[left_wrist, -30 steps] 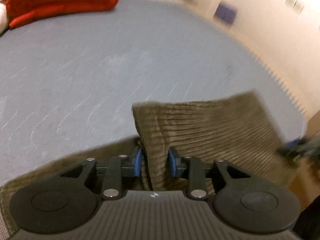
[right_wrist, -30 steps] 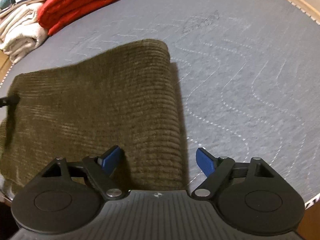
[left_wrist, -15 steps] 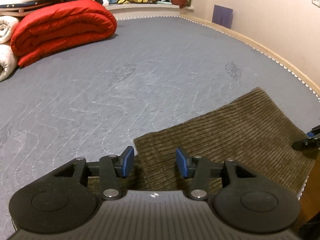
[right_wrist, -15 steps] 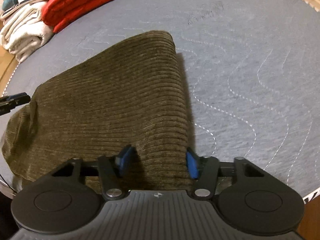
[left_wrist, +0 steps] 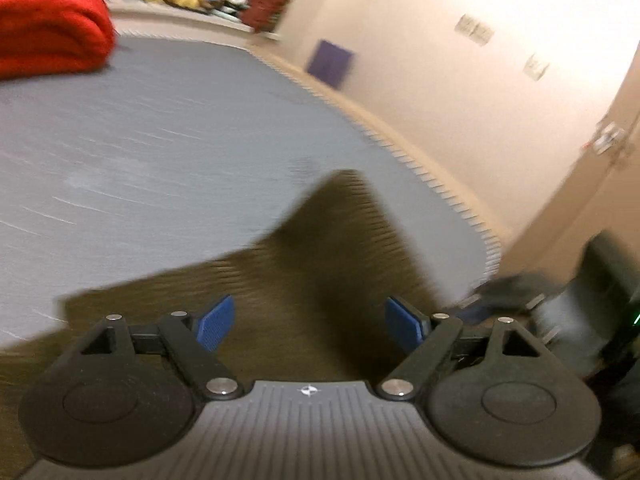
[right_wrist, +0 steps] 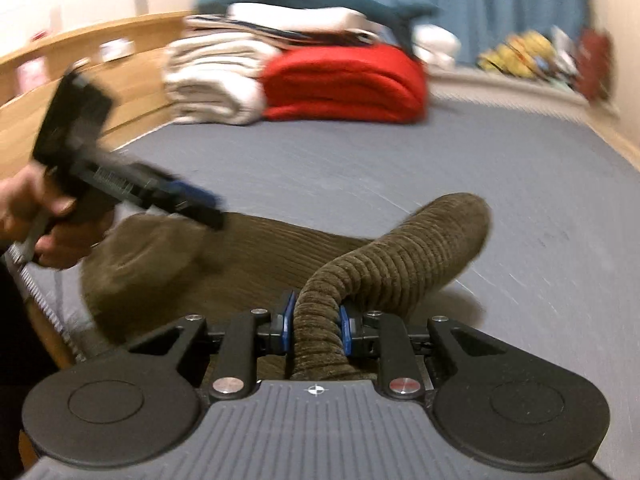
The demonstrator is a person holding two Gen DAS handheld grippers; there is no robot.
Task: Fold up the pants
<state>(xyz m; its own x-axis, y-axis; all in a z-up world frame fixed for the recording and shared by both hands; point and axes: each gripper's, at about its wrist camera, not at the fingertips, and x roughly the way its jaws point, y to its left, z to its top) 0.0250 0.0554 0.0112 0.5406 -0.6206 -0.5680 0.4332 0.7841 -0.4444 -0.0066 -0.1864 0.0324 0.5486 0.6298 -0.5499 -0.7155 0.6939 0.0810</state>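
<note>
One gripper pinches the pants on the bed, the other lets go.

The brown pants (right_wrist: 280, 252) lie on the grey bed (right_wrist: 400, 168), near its edge. The right gripper (right_wrist: 316, 326) has its blue fingers (right_wrist: 287, 320) narrow and closing, pressed on a bunched roll of the pants that curls up off the bed. The left gripper (left_wrist: 310, 322) hangs over the pants with its fingers (left_wrist: 214, 322) wide and opening, and nothing is pinched between them. A hand (right_wrist: 44, 220) holds it. A red blanket (right_wrist: 344, 84) sits at the far end of the bed.
</note>
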